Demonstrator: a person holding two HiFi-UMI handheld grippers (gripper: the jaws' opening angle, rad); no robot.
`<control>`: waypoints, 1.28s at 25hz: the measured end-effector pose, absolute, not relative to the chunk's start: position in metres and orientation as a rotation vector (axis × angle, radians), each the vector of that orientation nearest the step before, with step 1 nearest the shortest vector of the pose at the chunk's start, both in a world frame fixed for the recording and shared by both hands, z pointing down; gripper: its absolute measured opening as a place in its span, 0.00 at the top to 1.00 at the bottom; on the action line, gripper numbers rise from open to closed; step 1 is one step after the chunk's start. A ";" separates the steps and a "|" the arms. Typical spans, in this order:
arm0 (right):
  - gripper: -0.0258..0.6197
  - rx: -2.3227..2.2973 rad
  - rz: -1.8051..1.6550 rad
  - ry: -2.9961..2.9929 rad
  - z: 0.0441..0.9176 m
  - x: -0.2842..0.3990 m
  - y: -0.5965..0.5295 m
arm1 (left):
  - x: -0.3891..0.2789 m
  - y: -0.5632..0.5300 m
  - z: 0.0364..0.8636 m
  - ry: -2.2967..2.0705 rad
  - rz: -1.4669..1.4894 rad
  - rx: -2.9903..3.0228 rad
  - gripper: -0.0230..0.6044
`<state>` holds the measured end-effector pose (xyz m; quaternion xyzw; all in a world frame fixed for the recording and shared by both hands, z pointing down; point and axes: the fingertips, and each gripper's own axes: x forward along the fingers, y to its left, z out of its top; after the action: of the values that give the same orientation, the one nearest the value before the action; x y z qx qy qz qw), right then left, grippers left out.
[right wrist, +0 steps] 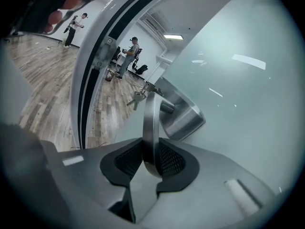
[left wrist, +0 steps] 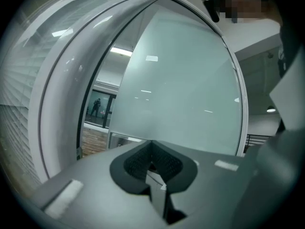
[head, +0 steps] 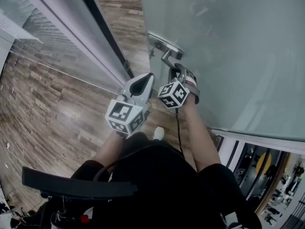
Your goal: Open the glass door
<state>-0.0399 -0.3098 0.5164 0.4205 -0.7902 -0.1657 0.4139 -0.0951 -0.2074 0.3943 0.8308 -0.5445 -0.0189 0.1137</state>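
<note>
- Right tool (right wrist: 152, 159): clenched on the door handle (right wrist: 150, 123), with the ribbed pads (right wrist: 171, 159) pressing on both sides of the lever's free end. In the head view this tool (head: 179, 70) meets the handle (head: 167, 57) from below, marker cube facing the camera.
- Handle: a brushed-metal lever. In the right gripper view its long axis runs straight away from the jaws, then bends to its pivot on a metal lock plate (right wrist: 183, 116). It lies close to the pane and roughly parallel with it. A bunch of keys (right wrist: 137, 98) hangs just beyond the plate.
- Glass door (head: 228, 46): frosted and fills the upper right of the head view. The handle sits near its edge beside the door frame (head: 71, 27).
- Left tool (head: 145, 82): jaws pressed together with nothing between them in the left gripper view (left wrist: 152, 154). It is held level beside the right tool and clear of the handle.
- Arms: both forearms reach forward from the dark-clad torso, and the right forearm (head: 198, 132) is bare and extended towards the door.
- Wooden floor (head: 47, 104): seen left of the frame.
- Hard to make out: the lever's tip lies buried between the pads. The head view hides the right tool's jaws behind its body. Distant figures past the frame are too small to describe.
</note>
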 end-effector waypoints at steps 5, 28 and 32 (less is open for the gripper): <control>0.81 1.019 -0.476 -1.958 0.507 -0.032 -0.321 | -0.082 -0.217 0.391 -1.592 -0.071 2.454 0.96; 0.77 1.131 -0.498 -1.907 0.486 -0.004 -0.390 | -0.046 -0.312 0.383 -1.381 -0.110 2.559 0.96; 0.77 1.159 -0.471 -1.894 0.486 0.006 -0.412 | -0.038 -0.335 0.380 -1.331 -0.110 2.586 0.96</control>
<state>0.0061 -0.4115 0.4865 0.4628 -0.7564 -0.1883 0.4221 -0.0383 -0.3346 0.3801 0.8826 -0.4544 -0.0374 0.1151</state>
